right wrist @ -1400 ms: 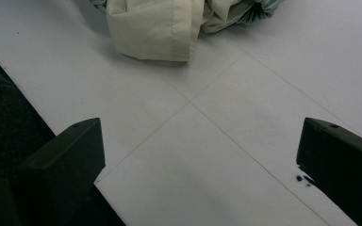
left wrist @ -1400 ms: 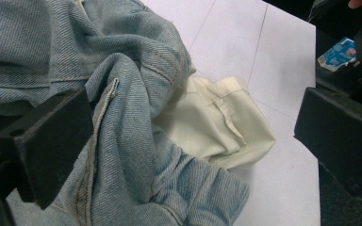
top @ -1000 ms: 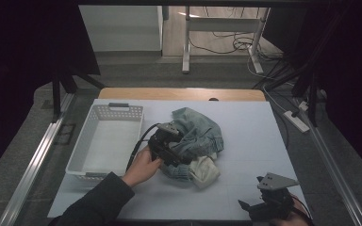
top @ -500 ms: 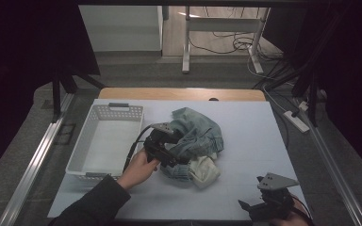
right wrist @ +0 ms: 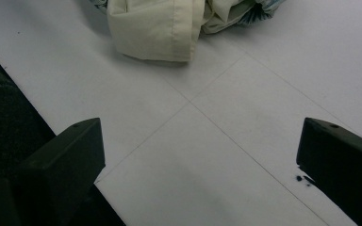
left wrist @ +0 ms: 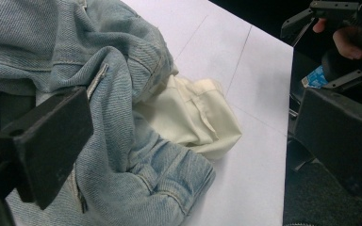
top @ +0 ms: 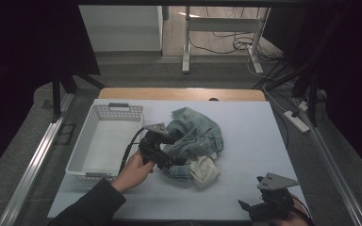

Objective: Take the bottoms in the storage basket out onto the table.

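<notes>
Denim garment [top: 195,136] sat crumpled mid-table on the white table [top: 245,155], just right of the white basket [top: 104,141]; largest item on the surface after those two. Cream cloth [top: 205,172] lay tucked against its near edge, touching it. Left gripper [left wrist: 169,132] was at the denim's left side, jaws spread, near jaw pressed against the folds, far jaw out past the table edge; not pinching anything. Left hand [top: 134,170] held its grip beside the basket. Right gripper [top: 264,207] sat at the near right corner, well apart from the clothes, jaws spread wide over bare table
</notes>
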{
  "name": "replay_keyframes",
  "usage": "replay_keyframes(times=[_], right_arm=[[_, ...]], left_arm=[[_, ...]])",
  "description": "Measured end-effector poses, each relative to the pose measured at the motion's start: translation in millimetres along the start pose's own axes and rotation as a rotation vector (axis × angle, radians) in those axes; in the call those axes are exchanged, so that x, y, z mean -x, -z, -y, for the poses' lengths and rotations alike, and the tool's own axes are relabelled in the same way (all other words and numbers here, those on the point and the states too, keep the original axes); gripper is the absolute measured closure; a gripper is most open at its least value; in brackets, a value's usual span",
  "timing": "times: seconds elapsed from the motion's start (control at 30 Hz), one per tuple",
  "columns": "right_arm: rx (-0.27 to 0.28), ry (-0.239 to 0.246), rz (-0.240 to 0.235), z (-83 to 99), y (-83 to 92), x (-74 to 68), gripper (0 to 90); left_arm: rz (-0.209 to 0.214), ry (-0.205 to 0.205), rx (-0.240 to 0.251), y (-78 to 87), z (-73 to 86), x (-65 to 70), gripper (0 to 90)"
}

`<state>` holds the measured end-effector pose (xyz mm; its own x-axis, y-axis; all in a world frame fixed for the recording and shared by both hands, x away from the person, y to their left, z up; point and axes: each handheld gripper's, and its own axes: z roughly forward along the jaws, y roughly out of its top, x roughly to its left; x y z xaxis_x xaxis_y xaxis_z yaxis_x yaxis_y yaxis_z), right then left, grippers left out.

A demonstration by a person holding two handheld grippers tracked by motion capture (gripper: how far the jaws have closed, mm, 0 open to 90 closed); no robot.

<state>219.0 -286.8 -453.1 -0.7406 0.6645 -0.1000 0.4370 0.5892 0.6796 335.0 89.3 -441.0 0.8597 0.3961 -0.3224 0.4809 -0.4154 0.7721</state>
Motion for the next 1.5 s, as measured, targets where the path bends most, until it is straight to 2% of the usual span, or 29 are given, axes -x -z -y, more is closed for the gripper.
replay_keyframes(times=[0.37, 0.73, 0.9, 1.07, 1.23, 1.5], right_arm=[[-0.001, 0.001, 0.000, 0.0, -0.1, -0.1, 1.8], [-0.001, 0.000, -0.002, -0.1, -0.4, -0.3, 1.8], [-0.001, 0.001, -0.002, -0.1, -0.3, -0.4, 1.9], [-0.002, 0.000, -0.002, -0.2, -0.4, -0.4, 1.9], [-0.001, -0.001, -0.001, -0.2, -0.4, -0.3, 1.9], [0.000, -0.002, 0.000, -0.1, -0.2, 0.1, 1.8]], left_arm=[[-0.011, -0.012, 0.009, 7.2, 3.1, 7.6, 0.0], [-0.057, -0.029, -0.021, 16.9, 7.0, 12.7, 0.0], [-0.070, -0.019, -0.032, 20.9, 9.8, 12.9, 0.0], [-0.084, 0.008, -0.042, 26.0, 13.0, 11.8, 0.6], [-0.081, 0.015, -0.048, 30.6, 17.9, 9.7, 1.1], [-0.084, 0.023, -0.035, 38.8, 24.3, 9.1, 1.5]])
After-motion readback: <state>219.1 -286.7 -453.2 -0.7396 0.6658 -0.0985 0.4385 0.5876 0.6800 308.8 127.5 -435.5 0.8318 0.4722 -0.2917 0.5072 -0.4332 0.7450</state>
